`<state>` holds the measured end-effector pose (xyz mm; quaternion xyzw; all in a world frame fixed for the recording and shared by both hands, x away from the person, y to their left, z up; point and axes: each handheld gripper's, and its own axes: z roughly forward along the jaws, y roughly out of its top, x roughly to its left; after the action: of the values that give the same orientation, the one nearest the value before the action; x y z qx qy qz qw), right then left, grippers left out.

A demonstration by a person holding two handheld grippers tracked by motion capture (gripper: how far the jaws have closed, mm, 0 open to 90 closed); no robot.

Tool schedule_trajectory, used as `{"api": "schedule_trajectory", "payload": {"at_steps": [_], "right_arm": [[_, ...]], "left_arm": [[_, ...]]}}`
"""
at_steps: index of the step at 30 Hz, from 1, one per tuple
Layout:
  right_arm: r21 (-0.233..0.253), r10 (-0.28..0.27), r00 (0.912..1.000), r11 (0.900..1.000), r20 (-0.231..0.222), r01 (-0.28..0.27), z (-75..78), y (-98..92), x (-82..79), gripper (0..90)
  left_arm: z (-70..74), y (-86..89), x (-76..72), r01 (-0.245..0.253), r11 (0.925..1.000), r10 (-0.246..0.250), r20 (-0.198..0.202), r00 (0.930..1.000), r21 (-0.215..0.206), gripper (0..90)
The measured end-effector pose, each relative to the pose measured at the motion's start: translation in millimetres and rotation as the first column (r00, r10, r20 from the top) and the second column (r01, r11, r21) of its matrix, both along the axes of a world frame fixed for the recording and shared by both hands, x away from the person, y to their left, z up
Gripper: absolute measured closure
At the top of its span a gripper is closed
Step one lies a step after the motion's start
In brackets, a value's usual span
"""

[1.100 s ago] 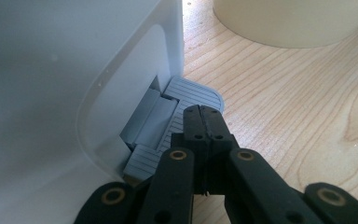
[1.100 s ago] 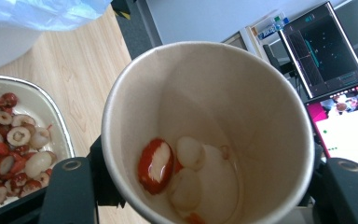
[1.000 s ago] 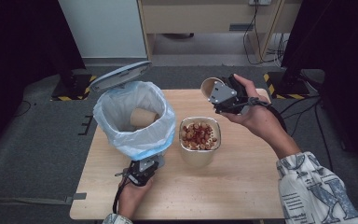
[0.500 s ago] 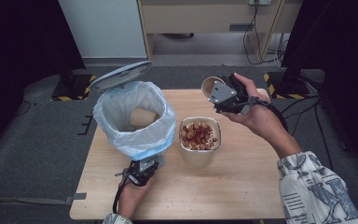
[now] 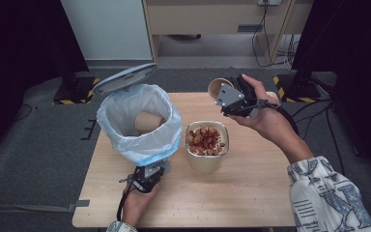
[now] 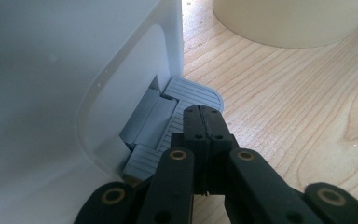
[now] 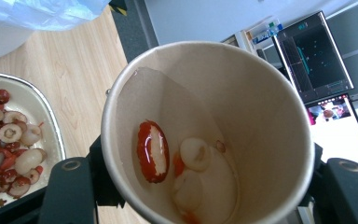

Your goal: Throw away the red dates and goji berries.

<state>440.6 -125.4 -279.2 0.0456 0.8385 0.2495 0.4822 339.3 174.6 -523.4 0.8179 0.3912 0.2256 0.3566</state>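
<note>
Paper cup (image 7: 209, 135) sits clamped in the right gripper (image 5: 232, 99); left gripper (image 6: 203, 123) jaws together on the bin pedal (image 6: 186, 100).

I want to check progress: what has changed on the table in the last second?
Nothing visibly changed. The right gripper still holds the paper cup tilted above the table, the left gripper stays shut at the bin's pedal, and the bowl of fruit pieces has not moved.

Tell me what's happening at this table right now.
The right gripper holds a paper cup with a few fruit pieces stuck inside, lifted beyond the bowl of fruit scraps. The left gripper, jaws shut, presses the pedal of the bin; its lid is up and another cup lies inside.
</note>
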Motion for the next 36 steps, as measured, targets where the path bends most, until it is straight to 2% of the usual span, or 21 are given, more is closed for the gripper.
{"api": "schedule_trajectory", "payload": {"at_steps": [4, 10, 14, 22, 26, 36], "right_arm": [[-0.025, 0.004, 0.9999, 1.0, 0.016, -0.003, 2.9, 2.6, -2.2, 33.5], [-0.105, 0.027, 0.9979, 0.994, 0.058, -0.021, 1.9, 9.2, -5.8, 33.5], [-0.128, 0.022, 0.9978, 0.992, 0.062, -0.014, -1.6, 9.4, -4.0, 33.4], [-0.117, 0.019, 0.9982, 0.993, 0.057, -0.012, -2.2, 6.3, -2.9, 33.2], [-0.086, 0.02, 0.9988, 0.996, 0.045, -0.016, -0.4, 3.9, -1.8, 33.2], [-0.078, 0.018, 0.999, 0.997, 0.04, -0.015, -1.5, 1.4, 0.3, 33.1]], "left_arm": [[0.0, 0.0, 0.1, 0.001, 1.0, -0.001, 0.0, 1.0, 0.0, 89.4], [0.1, 0.0, 0.0, 0.003, 1.0, -0.003, -0.001, 1.0, 0.002, 89.3], [0.1, 0.1, 0.0, 0.002, 1.0, -0.002, -0.002, 1.0, -0.001, 89.4], [0.0, -0.1, 0.1, 0.002, 1.0, -0.002, -0.001, 1.0, -0.001, 89.4], [0.0, -0.1, 0.1, 0.002, 1.0, -0.002, 0.0, 1.0, 0.0, 89.4], [0.0, -0.2, 0.0, 0.001, 1.0, -0.001, 0.001, 1.0, 0.001, 89.4]]}}
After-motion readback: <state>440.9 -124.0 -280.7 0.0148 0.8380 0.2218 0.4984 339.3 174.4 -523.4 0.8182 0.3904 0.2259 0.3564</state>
